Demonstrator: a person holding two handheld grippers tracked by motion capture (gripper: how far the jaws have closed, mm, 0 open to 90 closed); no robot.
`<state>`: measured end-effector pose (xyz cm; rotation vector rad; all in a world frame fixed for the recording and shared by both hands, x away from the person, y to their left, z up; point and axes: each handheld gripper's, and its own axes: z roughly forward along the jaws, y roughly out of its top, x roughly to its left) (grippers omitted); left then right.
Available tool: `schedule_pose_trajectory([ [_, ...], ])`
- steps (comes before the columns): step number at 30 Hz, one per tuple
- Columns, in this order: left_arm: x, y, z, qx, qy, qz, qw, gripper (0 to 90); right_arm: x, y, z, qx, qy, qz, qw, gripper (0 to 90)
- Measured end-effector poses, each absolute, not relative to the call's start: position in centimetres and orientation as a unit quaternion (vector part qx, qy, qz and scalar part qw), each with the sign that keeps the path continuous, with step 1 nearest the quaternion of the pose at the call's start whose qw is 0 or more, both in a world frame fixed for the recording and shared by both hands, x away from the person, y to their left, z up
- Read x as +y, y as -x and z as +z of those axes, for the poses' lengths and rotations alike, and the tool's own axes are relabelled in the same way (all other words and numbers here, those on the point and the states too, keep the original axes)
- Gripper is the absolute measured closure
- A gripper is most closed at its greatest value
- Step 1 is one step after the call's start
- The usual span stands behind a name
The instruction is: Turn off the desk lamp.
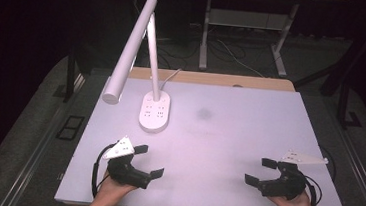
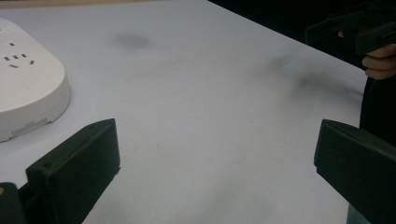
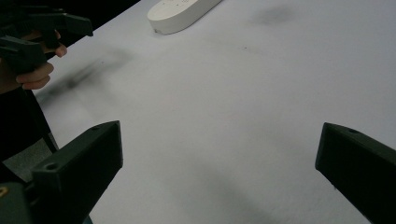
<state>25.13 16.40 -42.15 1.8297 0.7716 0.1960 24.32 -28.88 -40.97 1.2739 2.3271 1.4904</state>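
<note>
A white desk lamp (image 1: 141, 44) stands on its oval base (image 1: 154, 111) at the table's back left; the base has sockets on top and appears at the left in the left gripper view (image 2: 25, 88) and at the top in the right gripper view (image 3: 180, 13). My left gripper (image 1: 148, 160) is held near the front left edge, open, nothing between its jaws. My right gripper (image 1: 259, 171) is held near the front right, also open and empty. Each gripper view shows the other hand's gripper far off (image 2: 355, 28) (image 3: 37, 32).
The white table top (image 1: 228, 137) has a faint dark smudge (image 1: 204, 114) near its middle. A wooden strip (image 1: 213, 79) runs along the back edge. Table legs and cables stand on the dark floor beyond.
</note>
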Motion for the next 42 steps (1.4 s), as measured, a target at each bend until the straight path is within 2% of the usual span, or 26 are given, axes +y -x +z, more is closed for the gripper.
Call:
schedule_pose_trajectory([
  [12, 16.5, -25.1, -42.1, 0.325, -0.769, 0.084, 0.544, 0.0, -28.6, -24.5, -40.2, 0.768, -0.421, 0.481, 0.04, 0.6],
  [25, 16.6, -25.0, -42.1, 0.329, -0.765, 0.084, 0.547, 0.0, -27.4, -26.1, -37.8, 0.784, -0.395, 0.478, 0.041, 0.6],
  [42, 16.6, -25.1, -42.1, 0.328, -0.766, 0.083, 0.547, 0.0, -25.2, -28.1, -36.5, 0.8, -0.374, 0.468, 0.034, 0.7],
])
